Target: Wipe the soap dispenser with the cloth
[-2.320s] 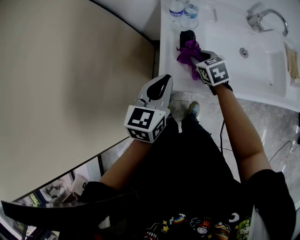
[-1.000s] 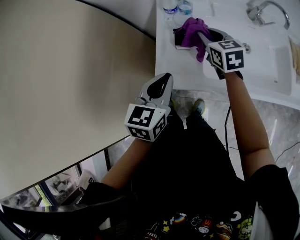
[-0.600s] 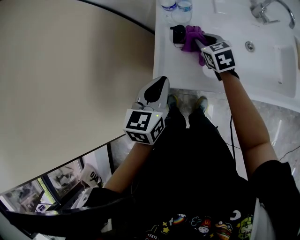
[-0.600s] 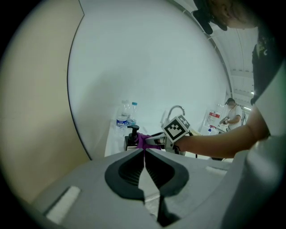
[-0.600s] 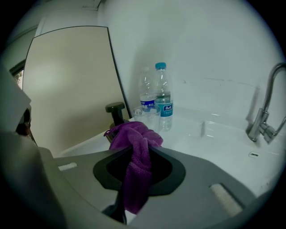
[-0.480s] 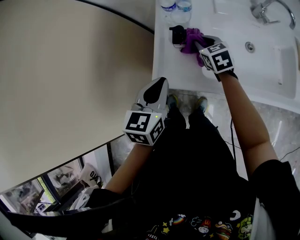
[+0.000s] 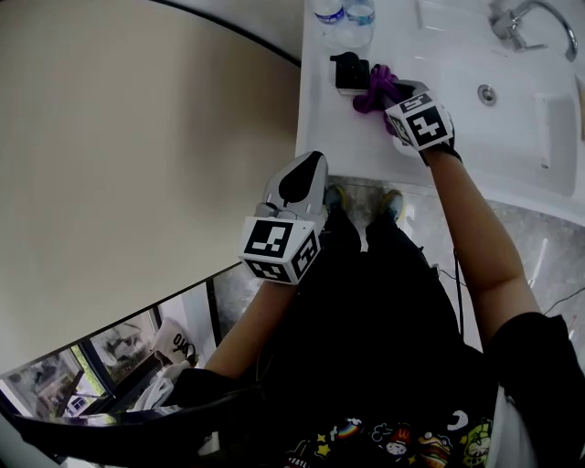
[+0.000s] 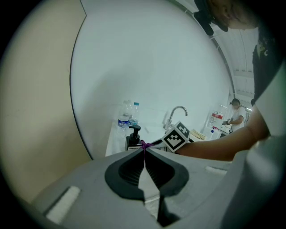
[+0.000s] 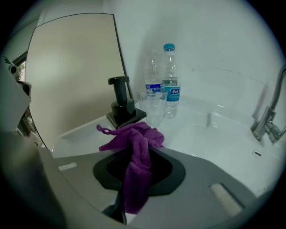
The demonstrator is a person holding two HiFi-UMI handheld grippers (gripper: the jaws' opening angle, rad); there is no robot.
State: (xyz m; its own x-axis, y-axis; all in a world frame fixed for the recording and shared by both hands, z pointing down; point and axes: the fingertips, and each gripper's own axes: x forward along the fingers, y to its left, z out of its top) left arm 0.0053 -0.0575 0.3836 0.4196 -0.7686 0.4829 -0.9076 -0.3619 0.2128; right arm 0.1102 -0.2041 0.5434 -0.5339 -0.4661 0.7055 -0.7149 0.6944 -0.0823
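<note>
- One left tool (image 7: 313, 157), jaws pressed together on nothing, is held short of the white tabletop (image 7: 334, 128).
- One black pump-top soap dispenser (image 7: 347, 71) stands near the tabletop's left edge, with two clear plastic water bottles (image 7: 344, 13) behind it.
- One purple terry cloth (image 7: 375, 88) hangs just right of the dispenser, pinched in the right tool (image 7: 391, 89).
- One chrome tap (image 7: 521, 16) stands far right.

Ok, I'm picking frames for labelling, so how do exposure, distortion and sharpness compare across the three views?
Head view: the white sink counter is nearly blown out, the person's dark clothing loses detail, edges bow. Left gripper view: heavy fisheye, black corners, soft throughout. Right gripper view: same round vignette, yet the purple cloth and soap dispenser read fairly sharp.
</note>
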